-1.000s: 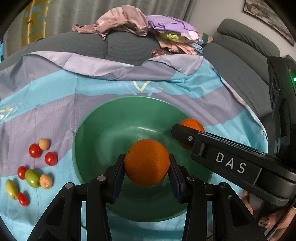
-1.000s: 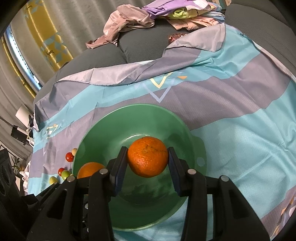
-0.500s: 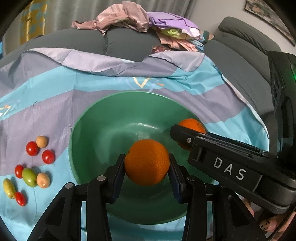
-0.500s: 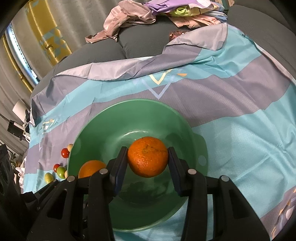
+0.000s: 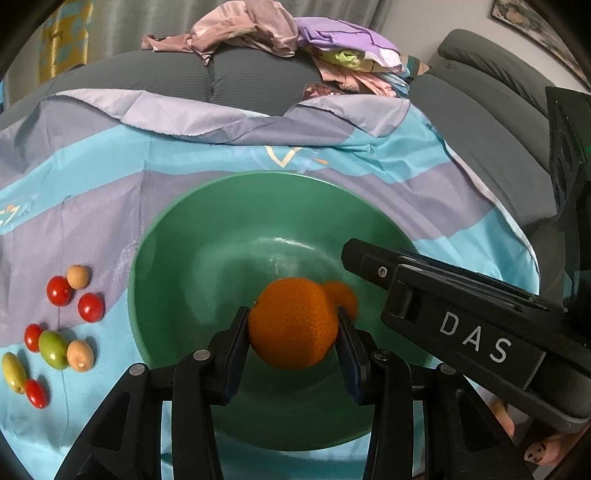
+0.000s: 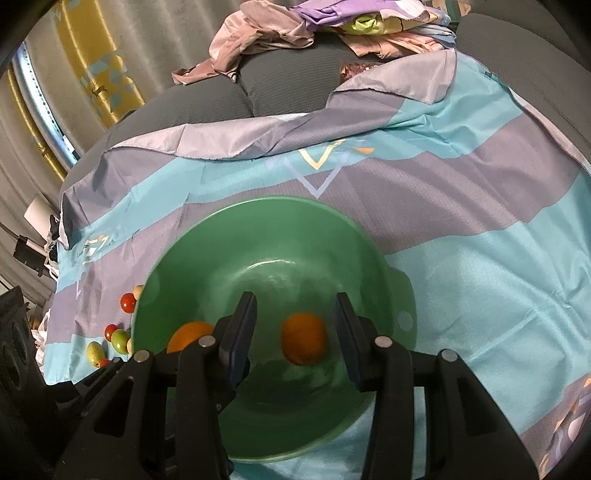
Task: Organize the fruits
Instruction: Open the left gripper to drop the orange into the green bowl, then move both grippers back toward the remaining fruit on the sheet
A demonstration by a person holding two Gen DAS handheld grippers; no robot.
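A green bowl (image 5: 192,258) sits on a blue and purple cloth; it also shows in the right wrist view (image 6: 207,258). My left gripper (image 5: 293,332) is shut on an orange (image 5: 291,325) and holds it above the bowl's inside. My right gripper (image 6: 295,332) is open over the bowl. A second orange (image 6: 303,339), blurred, is below the open right jaws inside the bowl; in the left wrist view it (image 5: 343,295) shows just behind the held orange. The left gripper's orange (image 6: 188,334) shows at the bowl's left in the right wrist view.
Several small fruits lie on the cloth left of the bowl: red tomatoes (image 5: 90,307), a green one (image 5: 53,349), a yellow one (image 5: 14,371), tan ones (image 5: 78,276). A pile of clothes (image 5: 280,33) lies on the grey sofa behind.
My right gripper has opened and its orange has dropped from between the jaws into the bowl. Both grippers have moved closer over the bowl. The left gripper still holds its orange.
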